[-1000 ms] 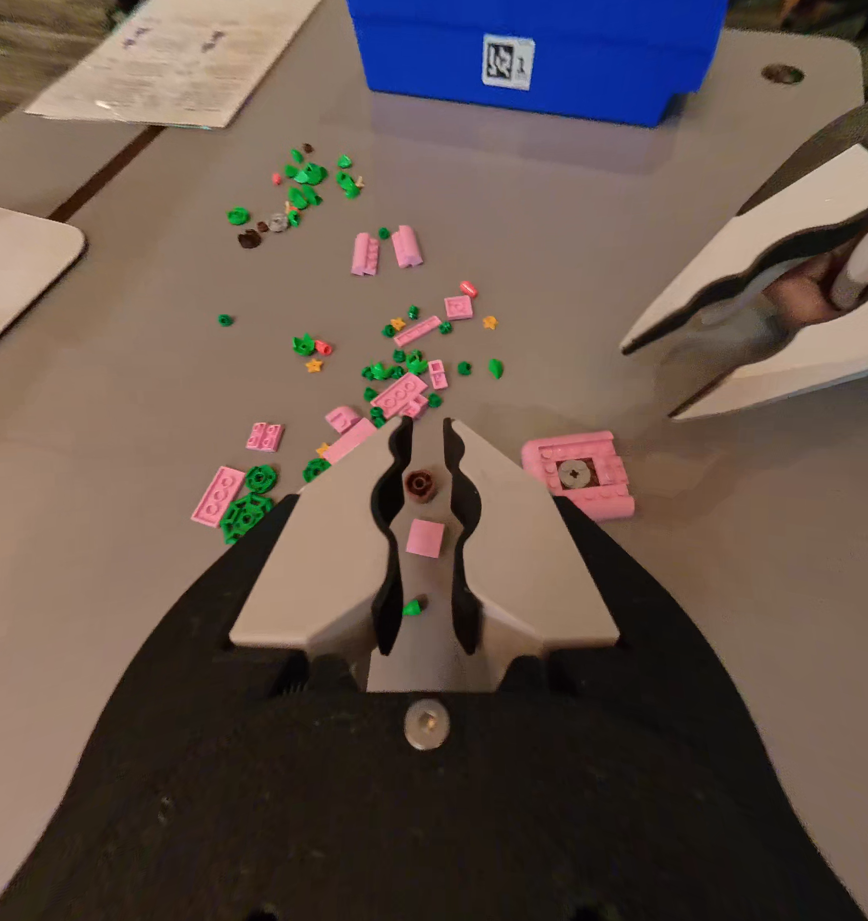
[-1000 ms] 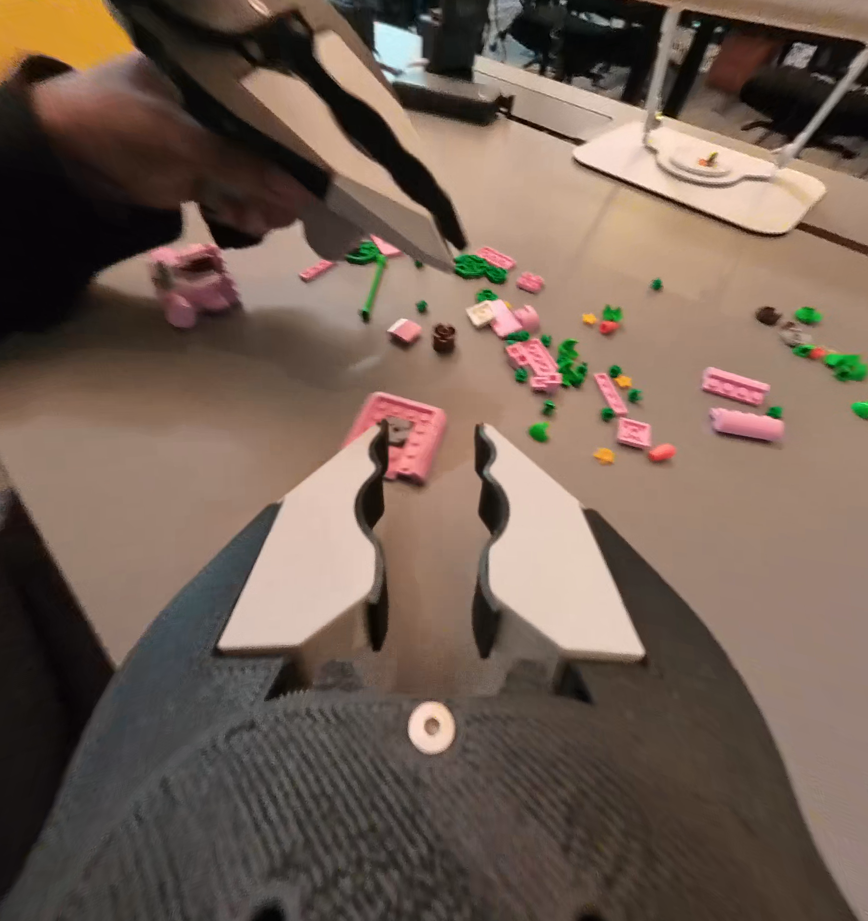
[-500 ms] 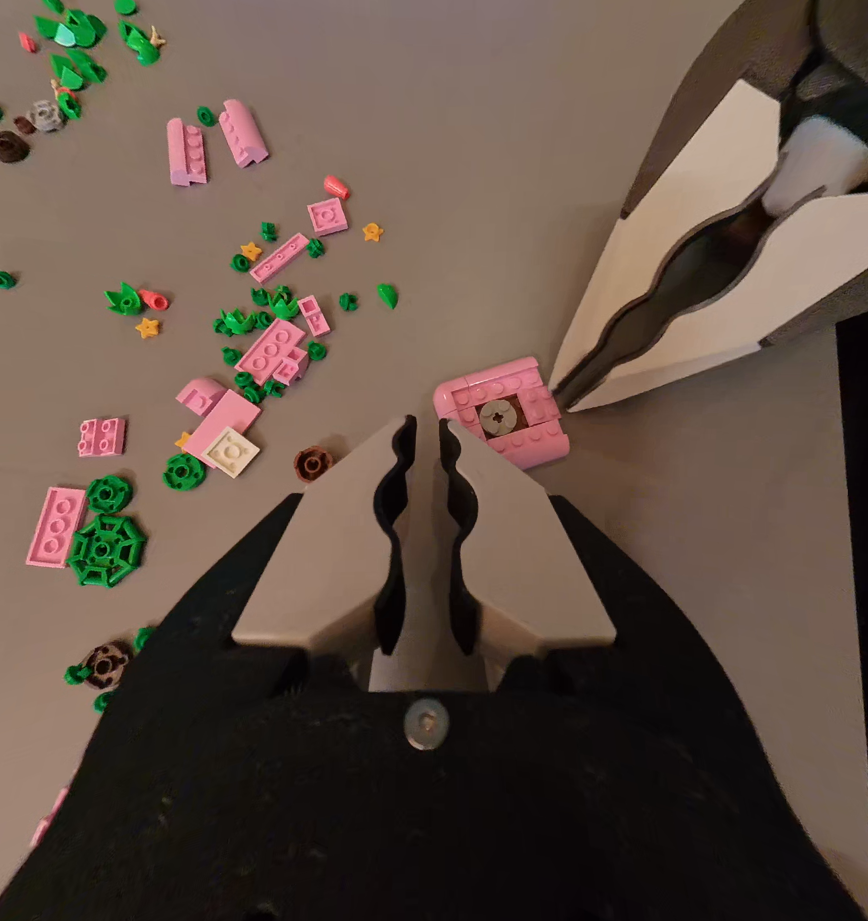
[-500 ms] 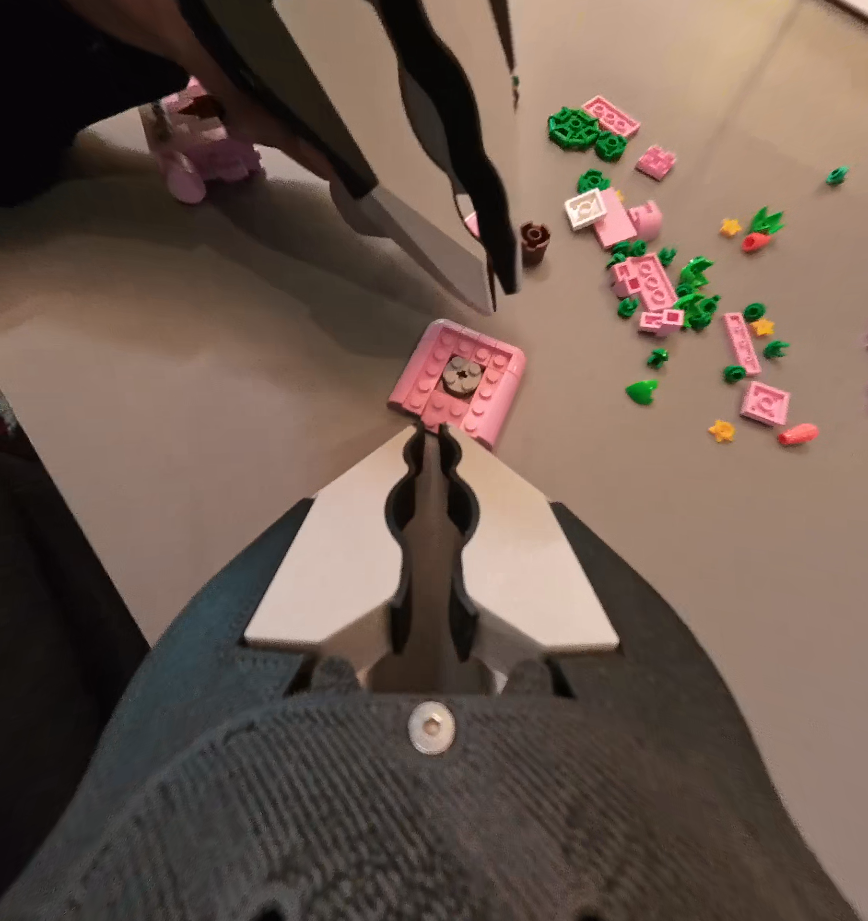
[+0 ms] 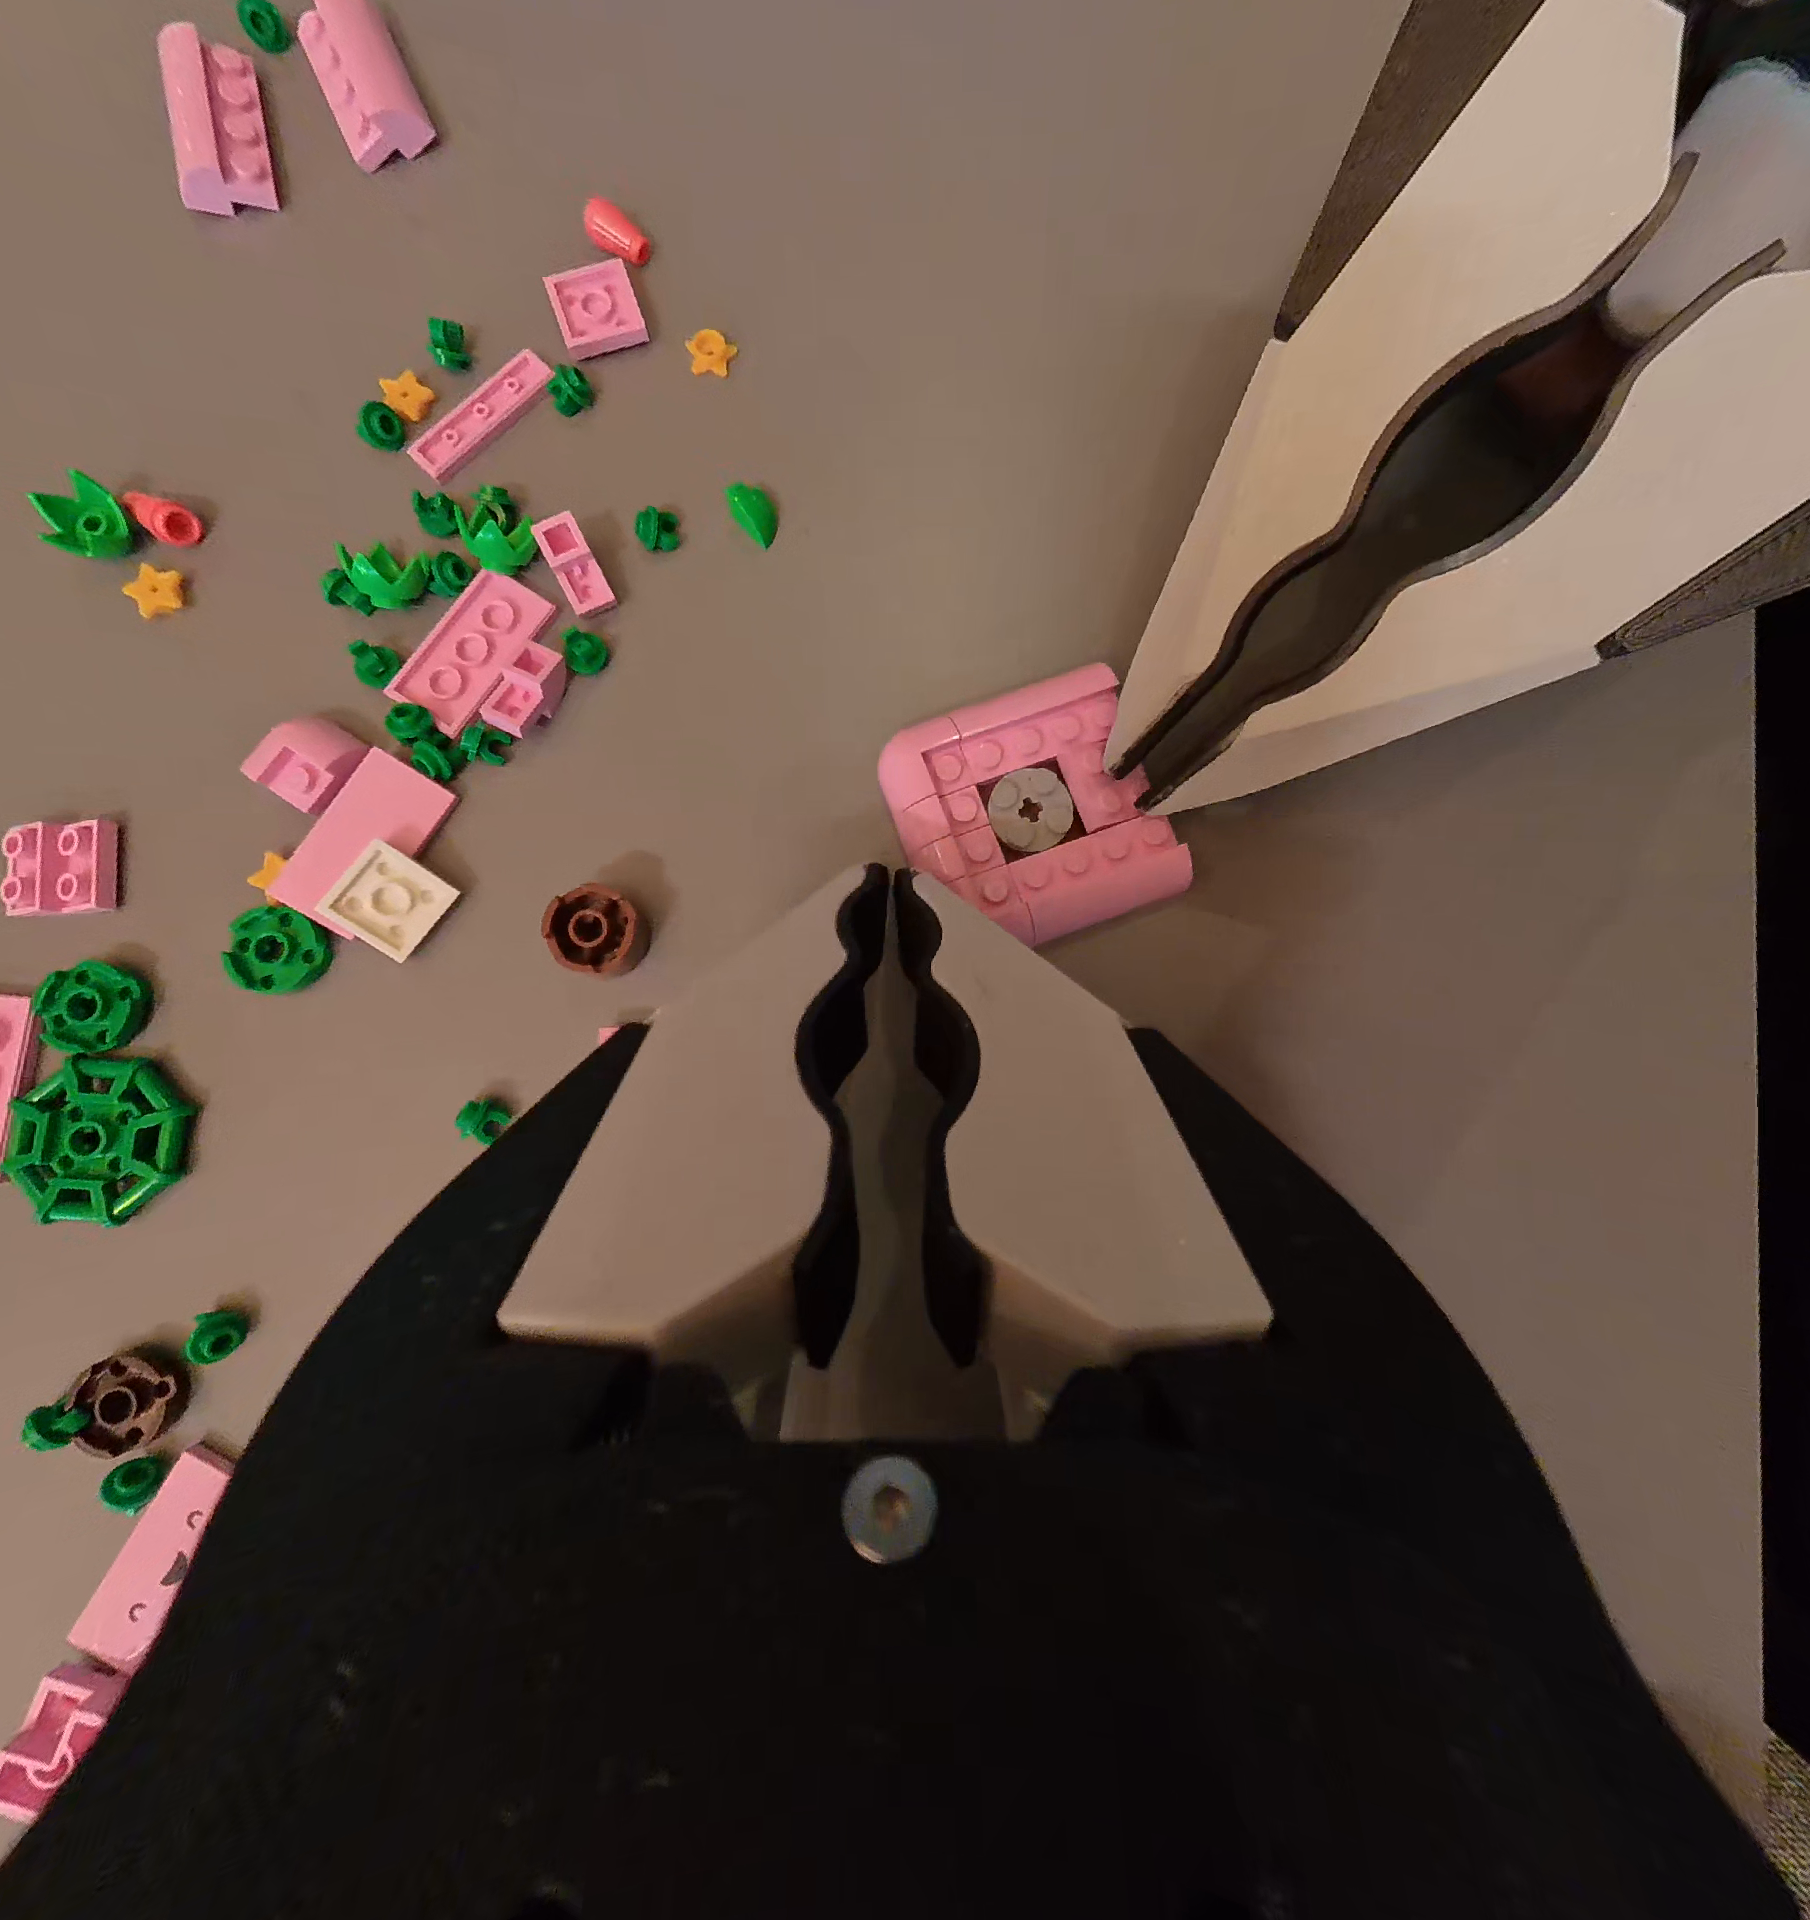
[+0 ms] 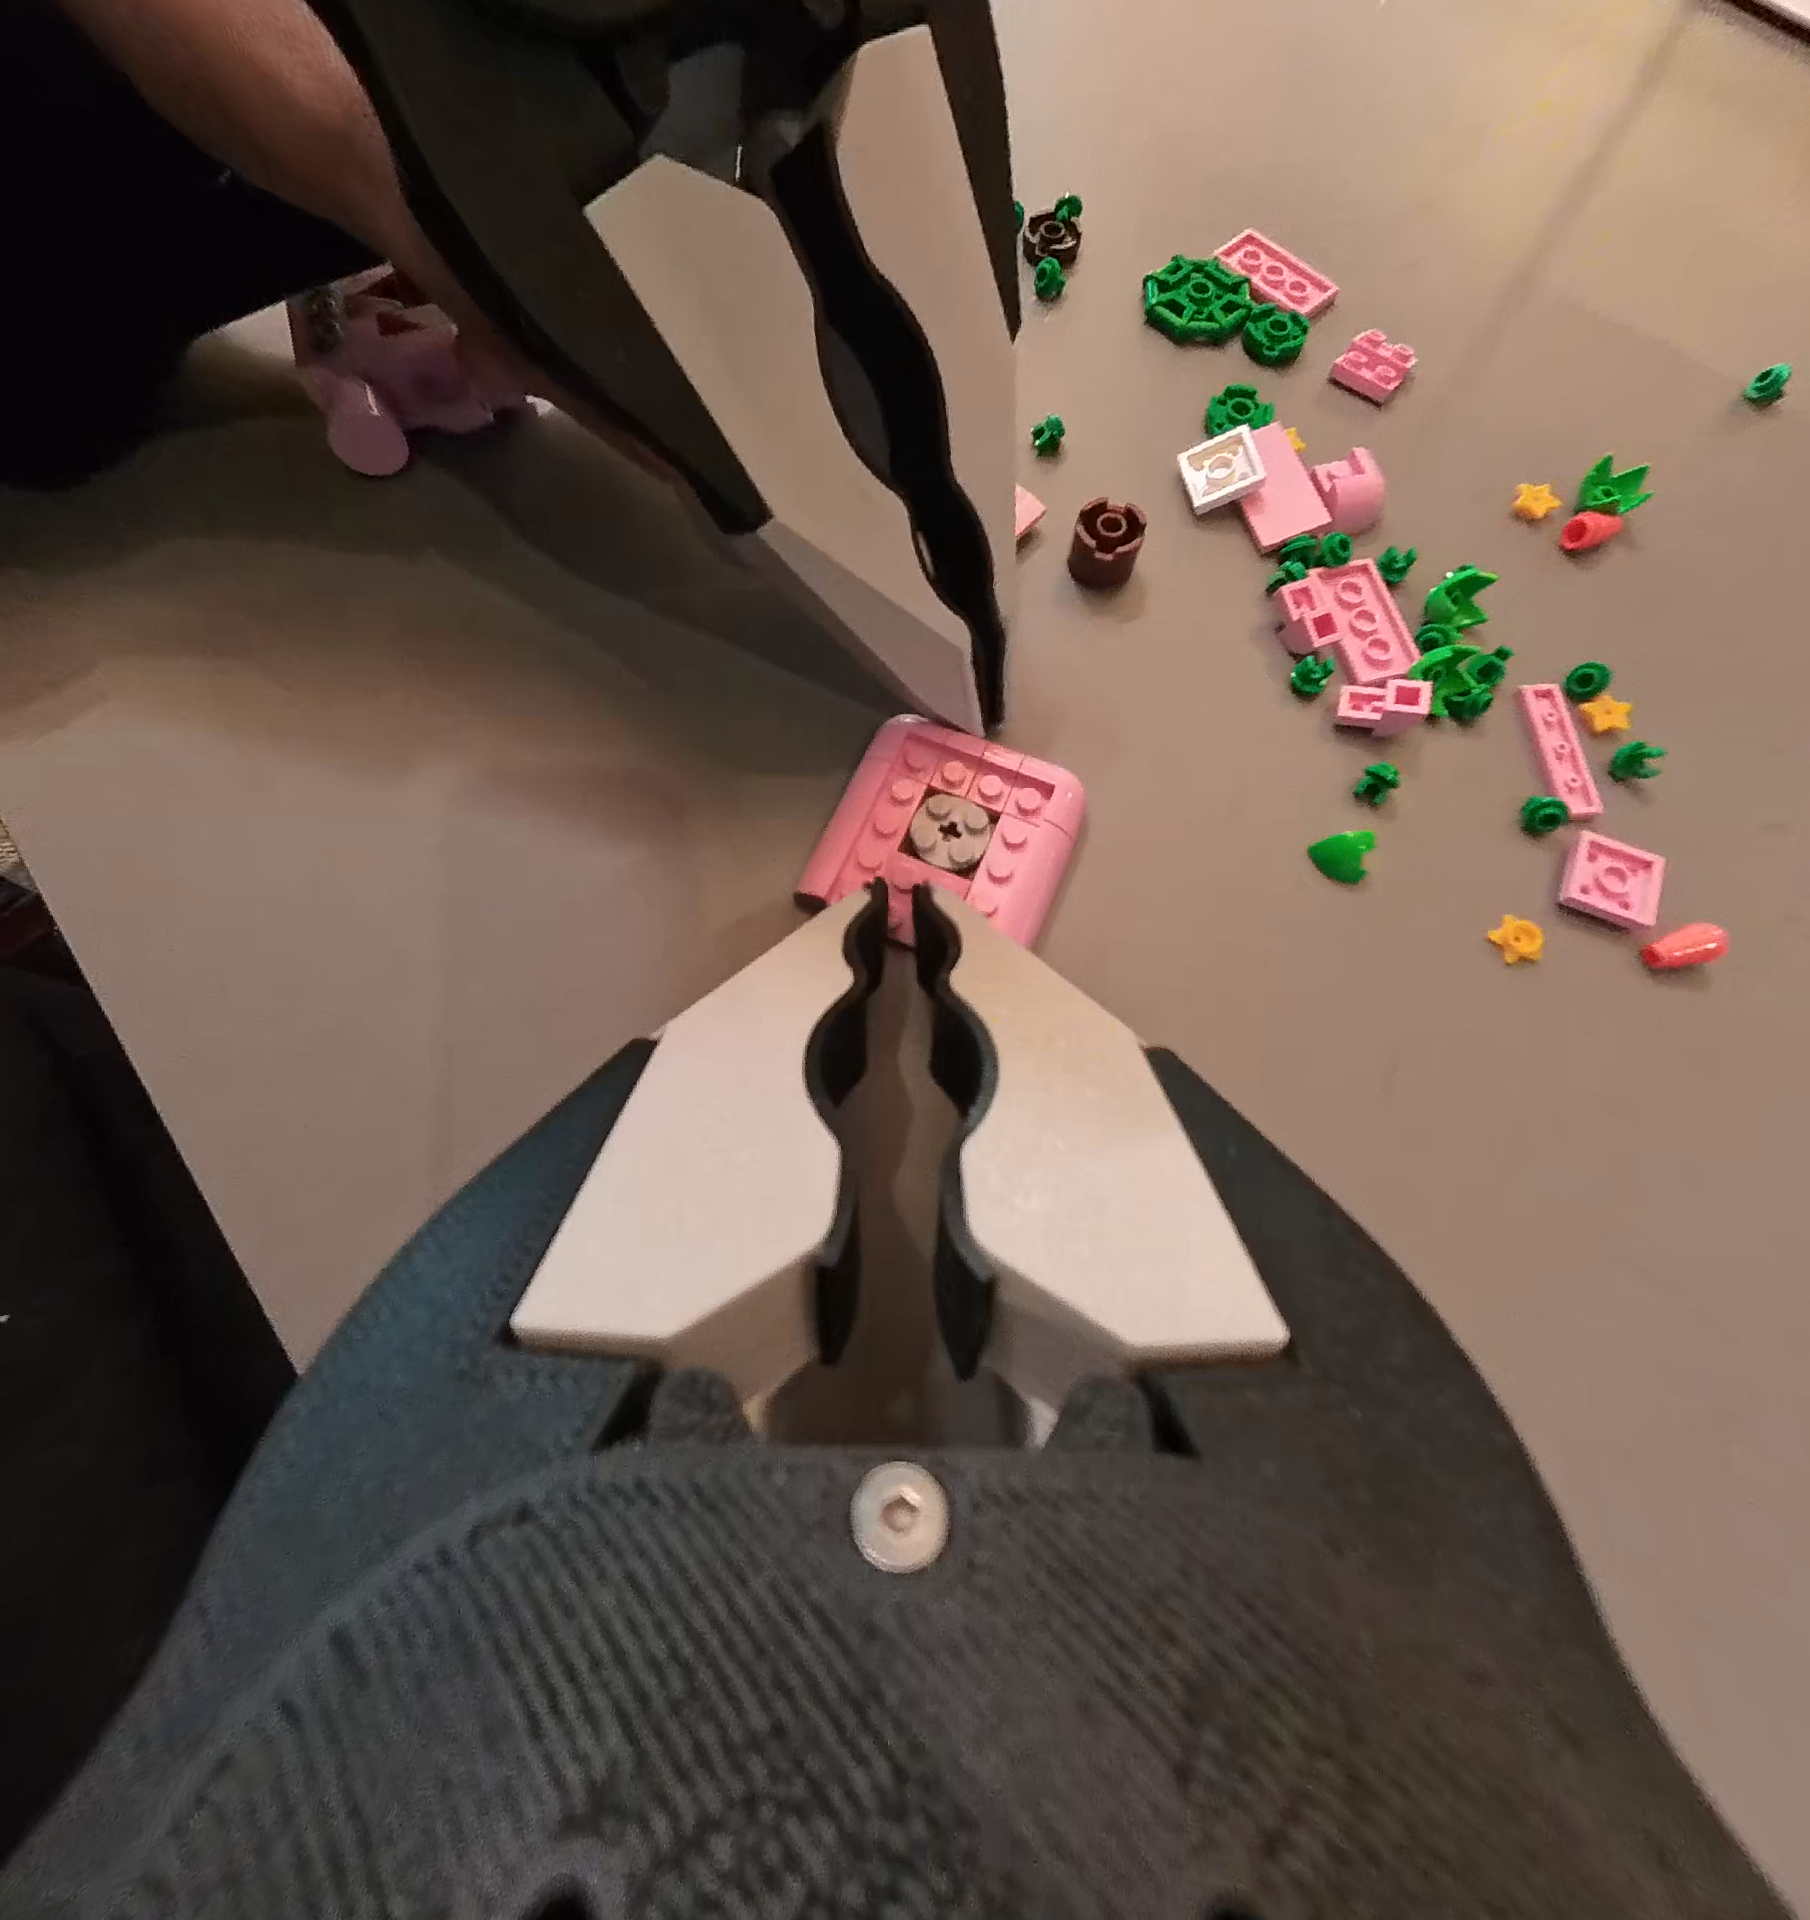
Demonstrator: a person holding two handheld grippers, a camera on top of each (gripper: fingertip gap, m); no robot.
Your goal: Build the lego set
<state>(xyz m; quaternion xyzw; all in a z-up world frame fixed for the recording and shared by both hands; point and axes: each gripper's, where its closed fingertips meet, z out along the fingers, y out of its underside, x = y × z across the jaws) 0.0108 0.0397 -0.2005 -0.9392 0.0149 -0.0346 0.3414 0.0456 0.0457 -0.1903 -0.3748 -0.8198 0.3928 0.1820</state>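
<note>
You have only the small pink base (image 5: 1036, 805) assembled, both your left gripper (image 5: 890, 873) and right gripper (image 6: 899, 888) clenched empty at its edges, and most pieces (image 5: 470, 644) loose on the worktop (image 5: 984, 364).

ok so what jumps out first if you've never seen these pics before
Two closed grippers meet from opposite sides on a pink lego block with a grey round stud piece in its middle: the left gripper at one corner, the right gripper at the opposite edge. Beside it, loose pink and green pieces lie scattered across the grey table, with a small brown round piece nearest the left jaws.
</note>
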